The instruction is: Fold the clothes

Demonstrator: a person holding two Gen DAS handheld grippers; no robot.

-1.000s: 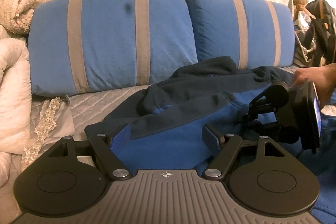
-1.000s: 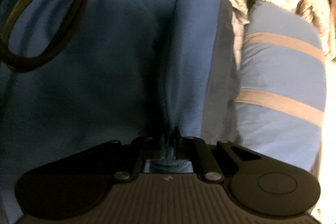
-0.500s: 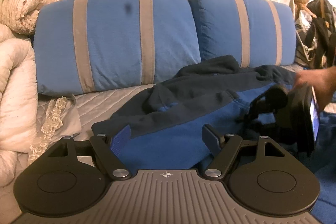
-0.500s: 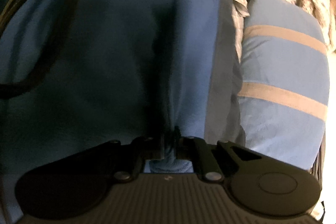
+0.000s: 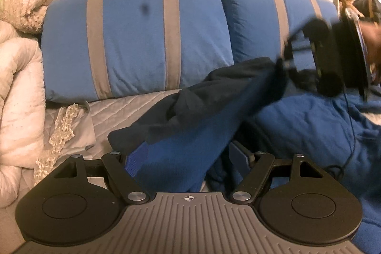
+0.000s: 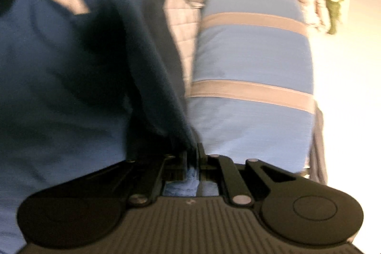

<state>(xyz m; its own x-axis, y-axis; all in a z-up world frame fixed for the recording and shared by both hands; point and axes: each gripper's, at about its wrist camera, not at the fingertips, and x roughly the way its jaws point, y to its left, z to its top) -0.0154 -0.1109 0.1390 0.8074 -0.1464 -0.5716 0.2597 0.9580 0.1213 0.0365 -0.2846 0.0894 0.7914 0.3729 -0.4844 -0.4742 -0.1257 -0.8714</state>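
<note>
R gripper (image 6: 194,158) fingers are clenched on the blue sweatshirt (image 5: 190,135); L gripper (image 5: 188,156) fingers released. Lift sleeve high, carry it w/o slack, lay flat across body.

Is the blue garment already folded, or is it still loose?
Still loose. The garment lies crumpled on the bed, one part stretched up to the right gripper, which is shut on it. The left gripper is open.

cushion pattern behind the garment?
Blue with vertical grey-tan stripes; the cushion shows best in the left wrist view, behind the blue garment.
</note>
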